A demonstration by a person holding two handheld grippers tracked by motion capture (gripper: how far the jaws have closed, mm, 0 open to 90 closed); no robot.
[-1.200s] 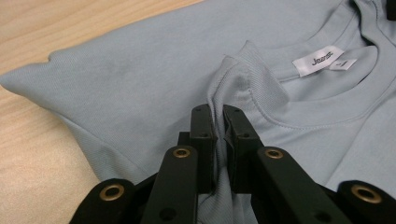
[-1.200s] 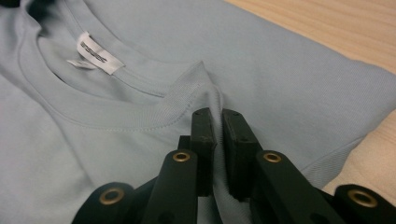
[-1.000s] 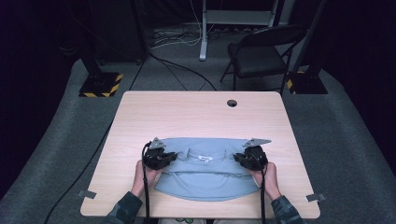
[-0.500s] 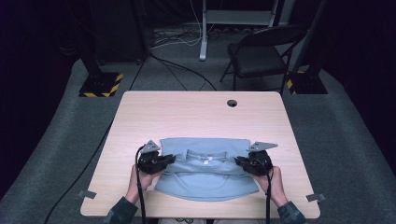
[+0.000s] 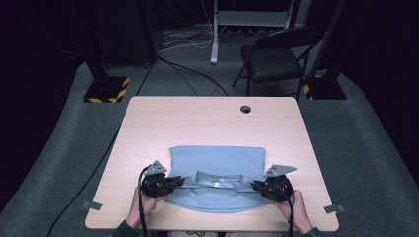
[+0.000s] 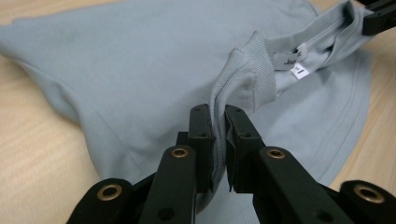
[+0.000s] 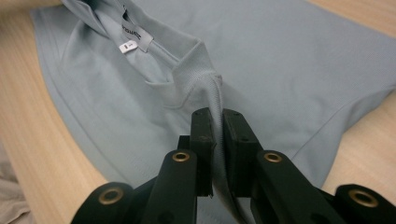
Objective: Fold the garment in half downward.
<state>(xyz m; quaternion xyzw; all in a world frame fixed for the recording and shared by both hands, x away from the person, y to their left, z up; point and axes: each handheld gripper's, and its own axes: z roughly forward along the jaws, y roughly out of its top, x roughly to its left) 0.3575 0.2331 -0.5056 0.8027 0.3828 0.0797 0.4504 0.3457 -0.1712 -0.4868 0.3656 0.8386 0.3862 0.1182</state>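
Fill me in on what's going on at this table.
A person is folding a light blue T-shirt on a wooden table with a hand-held gripper in each hand. The left gripper is clamped on the fabric at one side of the collar, and the right gripper on the other side. The collar end, with its white label, is pulled toward the person's edge of the table and lies over the shirt's lower part, so the fold is partway done.
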